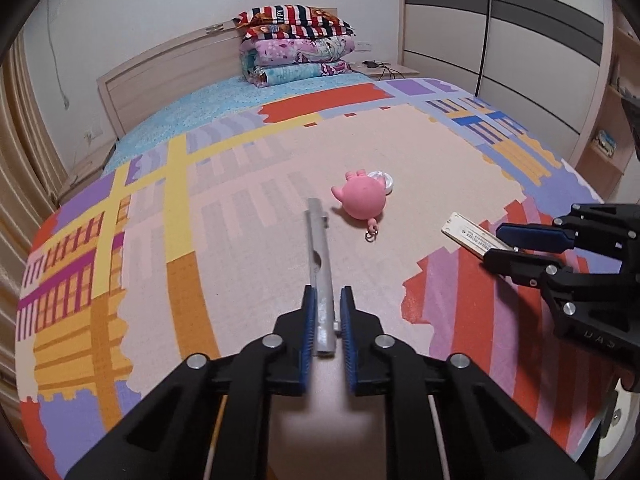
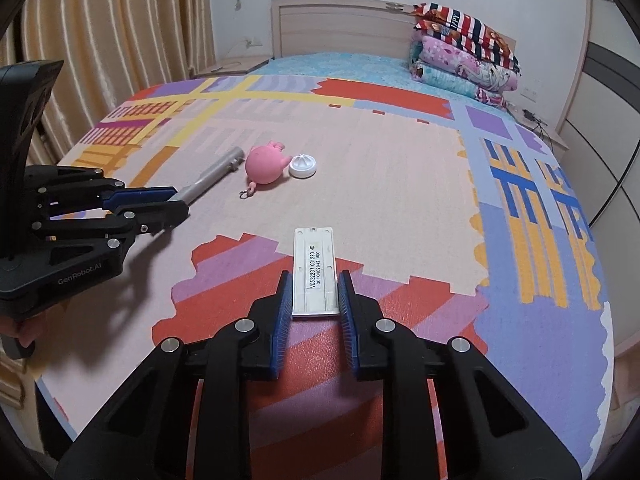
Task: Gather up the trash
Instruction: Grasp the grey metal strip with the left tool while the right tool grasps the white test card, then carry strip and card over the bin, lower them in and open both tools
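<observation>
The left gripper (image 1: 325,316) has its blue-padded fingers closed on the near end of a grey metal tube (image 1: 319,256) that runs straight ahead of them over the patterned bedspread (image 1: 240,184). The right gripper (image 2: 312,304) clamps a flat white plastic strip with a printed label (image 2: 312,270) between its pads. Beyond the tube's far tip lies a pink round toy keychain (image 1: 362,196), touching a white ridged plastic cap (image 1: 382,179) just behind it, and folded quilts (image 1: 298,46) are stacked farthest off.

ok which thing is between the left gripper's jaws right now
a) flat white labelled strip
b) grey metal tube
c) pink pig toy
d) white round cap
b: the grey metal tube runs between the left gripper jaws, while the flat white labelled strip sits in the right gripper.
</observation>
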`<move>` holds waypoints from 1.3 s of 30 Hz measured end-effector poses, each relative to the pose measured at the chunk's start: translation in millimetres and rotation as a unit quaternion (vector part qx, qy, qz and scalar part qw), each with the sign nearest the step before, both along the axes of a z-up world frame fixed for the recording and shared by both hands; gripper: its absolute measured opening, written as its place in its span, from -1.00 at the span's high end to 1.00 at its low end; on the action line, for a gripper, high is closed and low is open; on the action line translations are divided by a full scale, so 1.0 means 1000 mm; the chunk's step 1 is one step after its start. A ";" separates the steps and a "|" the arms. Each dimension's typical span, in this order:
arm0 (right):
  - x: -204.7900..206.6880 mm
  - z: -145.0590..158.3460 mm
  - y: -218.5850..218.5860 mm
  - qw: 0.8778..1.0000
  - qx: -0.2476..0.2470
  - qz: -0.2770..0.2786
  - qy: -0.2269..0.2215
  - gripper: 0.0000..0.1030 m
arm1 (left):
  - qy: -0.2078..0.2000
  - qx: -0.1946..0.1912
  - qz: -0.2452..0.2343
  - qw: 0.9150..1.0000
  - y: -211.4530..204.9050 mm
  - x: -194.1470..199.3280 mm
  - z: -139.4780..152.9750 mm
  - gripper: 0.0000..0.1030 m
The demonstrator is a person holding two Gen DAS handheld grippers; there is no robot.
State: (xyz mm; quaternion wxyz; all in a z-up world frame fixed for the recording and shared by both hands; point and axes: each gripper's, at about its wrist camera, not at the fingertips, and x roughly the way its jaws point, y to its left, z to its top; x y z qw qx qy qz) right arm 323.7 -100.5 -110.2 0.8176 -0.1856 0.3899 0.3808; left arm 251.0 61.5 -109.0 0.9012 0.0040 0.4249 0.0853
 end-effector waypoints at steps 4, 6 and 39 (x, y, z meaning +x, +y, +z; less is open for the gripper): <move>-0.007 0.001 -0.003 1.000 0.011 0.006 0.004 0.55 | -0.004 -0.001 -0.006 1.000 -0.004 -0.009 0.001 0.80; -0.012 0.003 -0.005 1.000 0.015 0.009 0.004 0.55 | -0.008 -0.002 -0.010 1.000 -0.007 -0.015 0.004 0.80; -0.165 0.041 -0.074 0.995 0.060 0.083 -0.002 0.55 | -0.064 -0.018 -0.056 0.996 -0.081 -0.213 0.031 0.80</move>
